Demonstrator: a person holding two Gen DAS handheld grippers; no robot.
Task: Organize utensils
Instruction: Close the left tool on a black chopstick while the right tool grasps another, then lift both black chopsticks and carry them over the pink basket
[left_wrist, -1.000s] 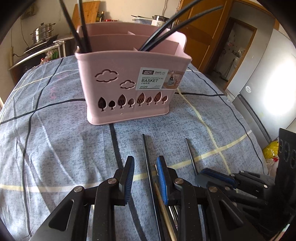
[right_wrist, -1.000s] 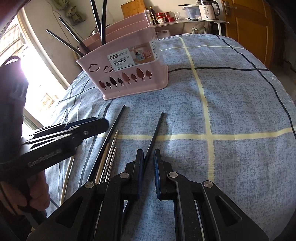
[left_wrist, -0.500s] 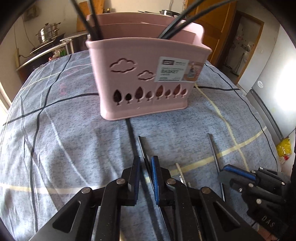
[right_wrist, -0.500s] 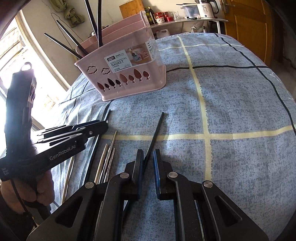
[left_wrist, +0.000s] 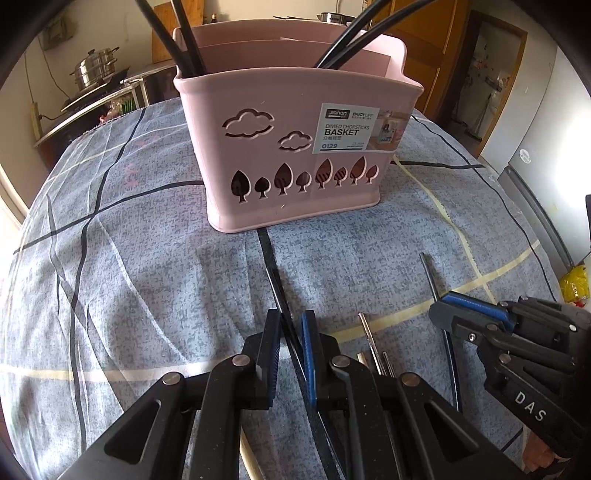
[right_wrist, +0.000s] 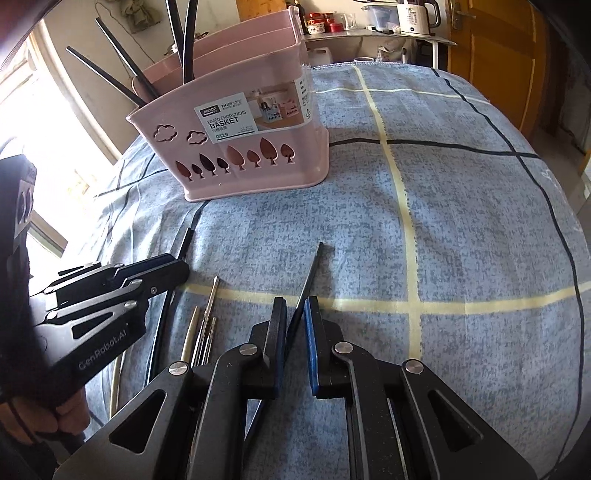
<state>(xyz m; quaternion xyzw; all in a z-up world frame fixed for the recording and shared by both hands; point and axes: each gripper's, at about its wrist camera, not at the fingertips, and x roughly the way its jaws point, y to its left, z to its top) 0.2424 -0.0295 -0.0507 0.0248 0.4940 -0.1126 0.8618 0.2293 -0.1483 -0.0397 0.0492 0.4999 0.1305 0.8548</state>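
A pink divided chopstick basket (left_wrist: 295, 177) (right_wrist: 240, 147) stands on the checked cloth, with black chopsticks (left_wrist: 188, 48) upright in its compartments. My left gripper (left_wrist: 290, 325) is shut on a black chopstick (left_wrist: 275, 288) that lies on the cloth pointing at the basket. To its right, my right gripper (right_wrist: 295, 314) is closing its jaws on a second black chopstick (right_wrist: 312, 273), which runs between the blue pads. Each gripper shows in the other's view: the right gripper (left_wrist: 443, 302) and the left gripper (right_wrist: 177, 266).
Several loose metal and pale wooden chopsticks (right_wrist: 208, 310) (left_wrist: 369, 336) lie between the two grippers. A hand (right_wrist: 33, 417) holds the left tool. Stacked pots (left_wrist: 96, 68) sit beyond the table at the back left, and a kettle (right_wrist: 417, 14) on a shelf behind.
My left gripper went from open around the black chopstick to shut on it, and its view drew nearer the basket. The right gripper's pads narrowed slightly on its chopstick.
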